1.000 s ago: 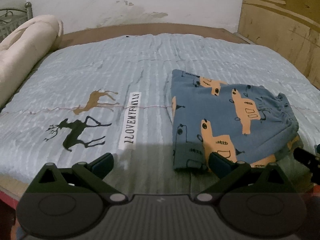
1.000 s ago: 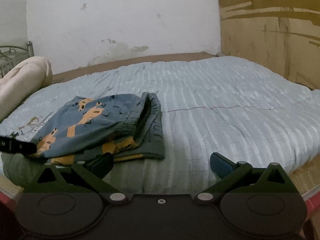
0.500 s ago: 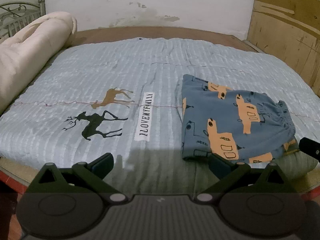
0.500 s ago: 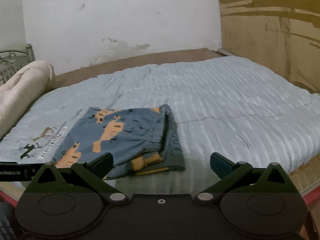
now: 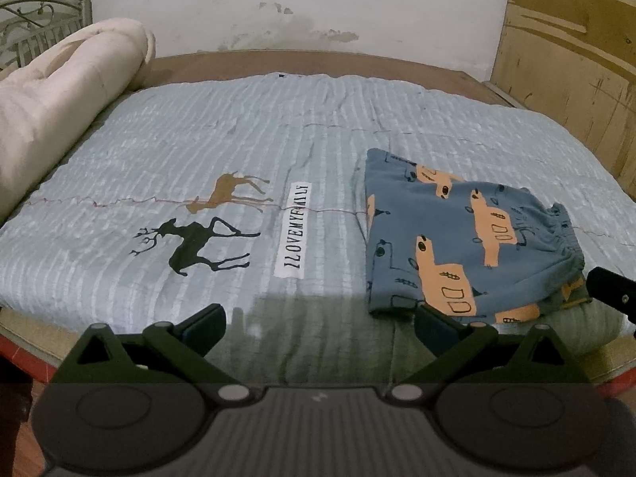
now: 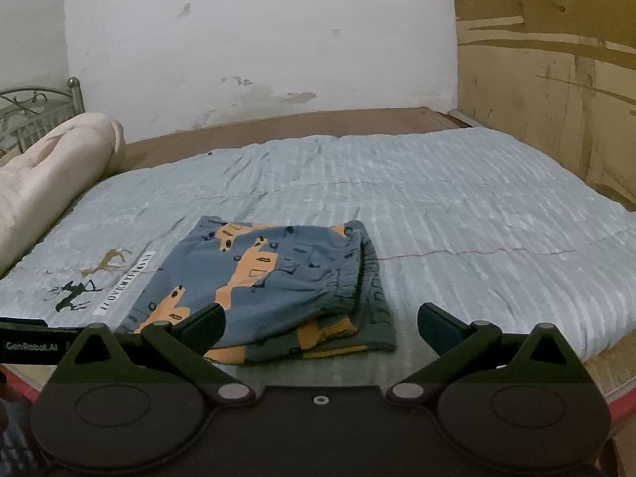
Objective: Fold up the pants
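Bed (image 5: 318, 127) with pale blue quilt, stained wall behind. Left gripper (image 5: 320, 324) jaws spread wide, holding nothing; right gripper (image 6: 320, 324) the same, both short of the near bed edge. Pants (image 6: 274, 278) lie just beyond the jaws near that edge, folded into a compact stack, waistband on the right. Fold looks done, or nearly. If tidying: pinch only the loose lower layer poking out at the near corner, tuck it under, avoid dragging the stack. Rolled blanket (image 5: 59, 91) far left.

Home bedroom: quilted bed (image 5: 318, 127), rolled bedding (image 5: 59, 91).
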`<state>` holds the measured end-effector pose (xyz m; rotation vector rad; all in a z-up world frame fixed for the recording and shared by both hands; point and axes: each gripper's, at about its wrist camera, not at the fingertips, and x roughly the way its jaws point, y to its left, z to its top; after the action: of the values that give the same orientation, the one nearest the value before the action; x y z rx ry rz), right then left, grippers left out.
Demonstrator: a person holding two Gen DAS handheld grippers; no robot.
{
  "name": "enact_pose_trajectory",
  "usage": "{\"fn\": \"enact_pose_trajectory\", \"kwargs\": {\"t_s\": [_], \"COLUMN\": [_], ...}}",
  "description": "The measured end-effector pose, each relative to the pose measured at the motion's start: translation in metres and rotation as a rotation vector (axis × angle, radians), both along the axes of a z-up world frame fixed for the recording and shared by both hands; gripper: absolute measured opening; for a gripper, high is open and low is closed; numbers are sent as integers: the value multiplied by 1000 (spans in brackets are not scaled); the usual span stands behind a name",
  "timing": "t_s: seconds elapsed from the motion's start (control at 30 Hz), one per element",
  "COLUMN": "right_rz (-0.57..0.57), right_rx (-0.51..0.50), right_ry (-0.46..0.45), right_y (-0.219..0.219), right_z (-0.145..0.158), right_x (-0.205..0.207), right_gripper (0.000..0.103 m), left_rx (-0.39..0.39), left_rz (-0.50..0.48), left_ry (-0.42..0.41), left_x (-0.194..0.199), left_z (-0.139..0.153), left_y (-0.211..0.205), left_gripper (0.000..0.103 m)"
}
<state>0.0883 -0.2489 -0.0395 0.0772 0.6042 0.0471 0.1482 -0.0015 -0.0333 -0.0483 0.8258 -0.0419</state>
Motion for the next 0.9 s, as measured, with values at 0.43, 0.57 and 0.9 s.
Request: {"fn": "enact_pose_trajectory", "kwargs": {"t_s": [0.43,0.57,0.9], "right_rz": [24,29,58], "right_rx": [26,48,81], "right_ry": [7,12,-12], "right_y": [5,4,-2], "right_z": [8,6,-2], "right_x": [5,8,14], "right_gripper": [102,102,102], "left_rx": [6,4,2], "left_rz": [-22,-32,-39], "left_ry": [-7,-9,9], "left_x": [12,18,40], "left_z": [6,7,-3], "left_y": [-5,-8,-10], "left_gripper": [102,102,102]}}
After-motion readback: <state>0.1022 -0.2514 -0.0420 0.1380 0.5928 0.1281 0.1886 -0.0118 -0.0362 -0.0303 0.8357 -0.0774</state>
